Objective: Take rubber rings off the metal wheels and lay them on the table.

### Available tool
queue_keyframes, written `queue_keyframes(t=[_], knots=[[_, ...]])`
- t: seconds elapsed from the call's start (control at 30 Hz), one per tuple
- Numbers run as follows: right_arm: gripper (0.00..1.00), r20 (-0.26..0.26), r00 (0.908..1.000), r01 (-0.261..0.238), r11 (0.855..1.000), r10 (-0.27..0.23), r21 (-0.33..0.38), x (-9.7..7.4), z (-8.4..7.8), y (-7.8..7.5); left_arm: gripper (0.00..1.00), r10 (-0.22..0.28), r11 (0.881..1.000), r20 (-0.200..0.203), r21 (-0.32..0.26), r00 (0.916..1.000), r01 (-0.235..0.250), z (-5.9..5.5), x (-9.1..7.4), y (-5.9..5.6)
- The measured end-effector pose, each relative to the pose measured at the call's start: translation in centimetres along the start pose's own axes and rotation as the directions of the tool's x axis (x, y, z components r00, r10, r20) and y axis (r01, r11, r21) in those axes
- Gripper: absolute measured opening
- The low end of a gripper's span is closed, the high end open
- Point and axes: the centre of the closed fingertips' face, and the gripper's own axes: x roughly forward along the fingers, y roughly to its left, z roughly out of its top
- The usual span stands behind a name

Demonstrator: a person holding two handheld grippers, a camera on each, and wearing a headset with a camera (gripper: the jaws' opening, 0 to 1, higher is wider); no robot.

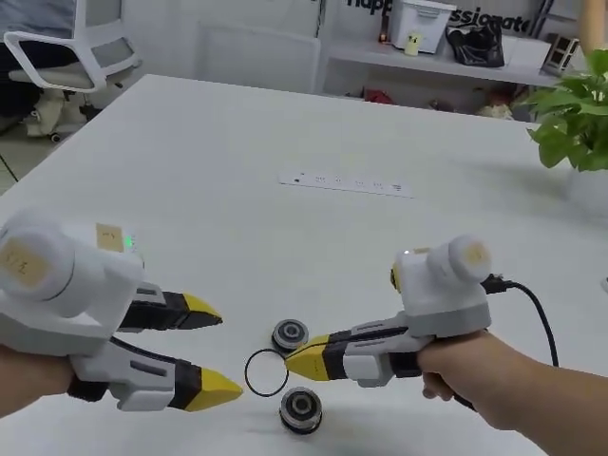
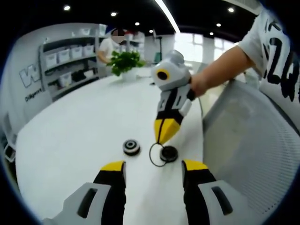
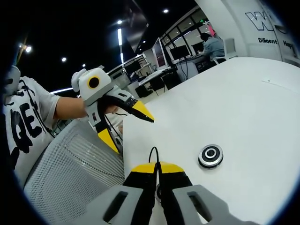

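Black rubber, the ring [image 1: 266, 372] is pinched at its right edge by the right gripper [image 1: 296, 362], whose yellow-tipped jaws are pressed together on it. It is off the wheels and sits between the two of them, reaching left from the tips. In the head view it shows as a full circle, its open face turned up. In the left gripper view it looks narrower and more on edge, so it is probably tilted. Whether it touches the table [image 1: 237, 142] I cannot tell.

The far wheel [image 1: 290, 334] sits just beyond the ring. The near wheel [image 1: 301, 409] sits just to the ring's near right. Both lie flat with hubs up, dark-rimmed, and apart from each other.

The right gripper lies almost level, its long axis running right to left. A hand [image 1: 470, 366] coming in from the near right holds it, and a black cable [image 1: 532, 304] trails from its rear.

The left gripper [image 1: 204, 347], at the near left, points right toward the ring. Its jaws are spread wide, with nothing between them and the tips short of the ring.
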Motion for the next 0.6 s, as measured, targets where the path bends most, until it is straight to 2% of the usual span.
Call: queue_keyframes(t=[0.6], knots=[[0.0,-0.039,0.9985,0.037,0.999,-0.038,-0.021,2.1,-0.8,-0.9,0.49,0.011,0.999,0.001,-0.033,0.9999,-0.011,-1.0,-0.6,0.2]])
